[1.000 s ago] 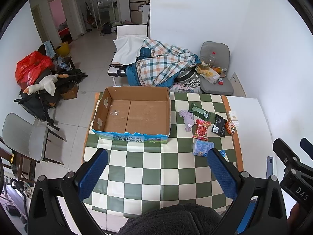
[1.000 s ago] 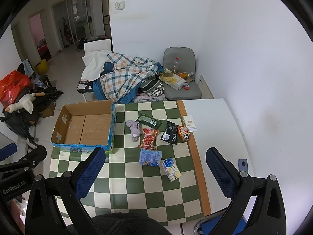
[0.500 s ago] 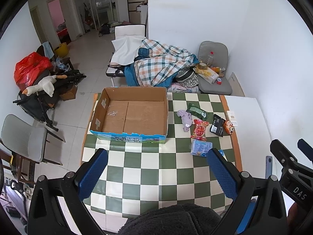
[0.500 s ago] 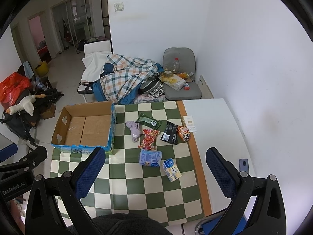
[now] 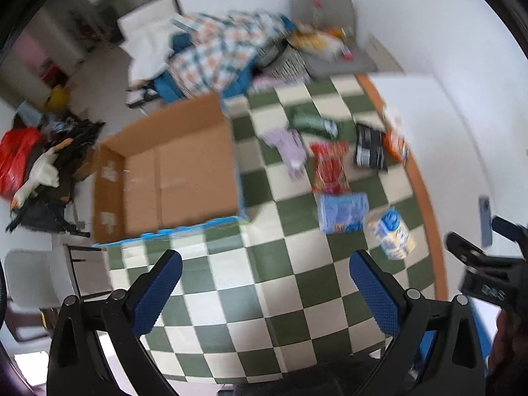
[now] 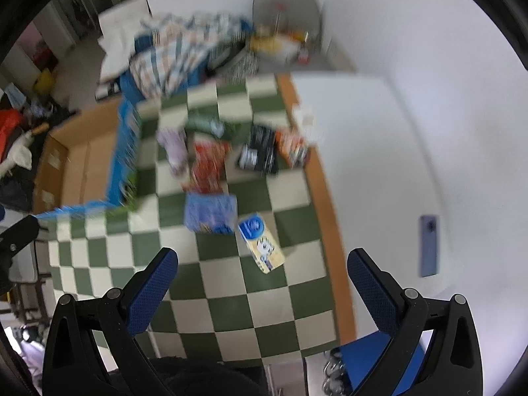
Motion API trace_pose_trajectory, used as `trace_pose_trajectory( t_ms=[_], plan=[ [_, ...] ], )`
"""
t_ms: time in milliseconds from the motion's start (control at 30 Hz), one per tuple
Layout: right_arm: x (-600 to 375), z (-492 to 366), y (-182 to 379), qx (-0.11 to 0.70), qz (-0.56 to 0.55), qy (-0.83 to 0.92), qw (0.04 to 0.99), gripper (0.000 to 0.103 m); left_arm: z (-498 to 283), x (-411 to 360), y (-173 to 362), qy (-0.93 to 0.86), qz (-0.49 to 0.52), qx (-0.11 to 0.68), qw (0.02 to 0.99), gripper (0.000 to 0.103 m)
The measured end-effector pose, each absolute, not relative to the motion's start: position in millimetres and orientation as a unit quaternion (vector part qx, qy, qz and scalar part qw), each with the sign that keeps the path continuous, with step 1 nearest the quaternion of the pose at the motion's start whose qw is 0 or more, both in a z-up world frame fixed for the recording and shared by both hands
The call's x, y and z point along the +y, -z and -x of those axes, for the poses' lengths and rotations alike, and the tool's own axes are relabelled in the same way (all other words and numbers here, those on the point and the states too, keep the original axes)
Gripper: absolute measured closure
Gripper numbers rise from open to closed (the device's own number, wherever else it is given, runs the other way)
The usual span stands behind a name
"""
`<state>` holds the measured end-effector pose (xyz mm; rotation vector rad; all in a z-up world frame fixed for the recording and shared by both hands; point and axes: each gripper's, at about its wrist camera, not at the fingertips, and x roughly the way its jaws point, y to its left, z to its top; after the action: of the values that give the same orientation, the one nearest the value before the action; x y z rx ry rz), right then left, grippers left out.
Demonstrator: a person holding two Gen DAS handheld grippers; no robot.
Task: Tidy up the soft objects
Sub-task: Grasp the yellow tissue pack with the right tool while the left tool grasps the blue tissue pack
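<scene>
An open, empty cardboard box (image 5: 168,171) (image 6: 79,165) sits at the left of the green-and-white checked table (image 5: 244,283) (image 6: 227,280). To its right lie a pale purple cloth (image 5: 290,148) (image 6: 175,148), a green packet (image 5: 313,123), a red snack bag (image 5: 330,168) (image 6: 208,165), a black packet (image 5: 369,148) (image 6: 260,151), an orange packet (image 5: 394,142), a blue pack (image 5: 343,211) (image 6: 211,214) and a yellow-and-blue carton (image 5: 392,234) (image 6: 262,247). My left gripper (image 5: 264,293) and right gripper (image 6: 262,292) hang open above the table's near part, holding nothing. Both views are motion-blurred.
A phone (image 6: 429,244) lies on the white tabletop (image 6: 369,151) at the right. Behind the table are a plaid blanket heap (image 5: 224,49) and a grey chair (image 5: 330,26) with clutter. On the floor at the left stand bags, a goose plush (image 5: 39,171) and a chair (image 5: 29,280).
Both grippers have dropped closer to the table and swung, so the box and packets look larger and tilted. The views are now blurred. Nothing on the table has moved.
</scene>
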<state>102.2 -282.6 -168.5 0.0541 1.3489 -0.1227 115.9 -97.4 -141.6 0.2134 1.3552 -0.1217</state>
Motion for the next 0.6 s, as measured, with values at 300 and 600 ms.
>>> trace_pose_trajectory(
  t_ms=[300,600],
  plan=[
    [-310.6,-130.1,357.4,0.725,-0.085,0.016,0.683,0.024,-127.1,-129.4,259.2,0.052,-0.13,0.692,0.708,0.0],
    [-357.9,-128.3,383.7,0.726,-0.124,0.035,0.675,0.045,-144.2,-189.4,312.6,0.165,-0.237,0.67,0.683,0.0]
  ],
)
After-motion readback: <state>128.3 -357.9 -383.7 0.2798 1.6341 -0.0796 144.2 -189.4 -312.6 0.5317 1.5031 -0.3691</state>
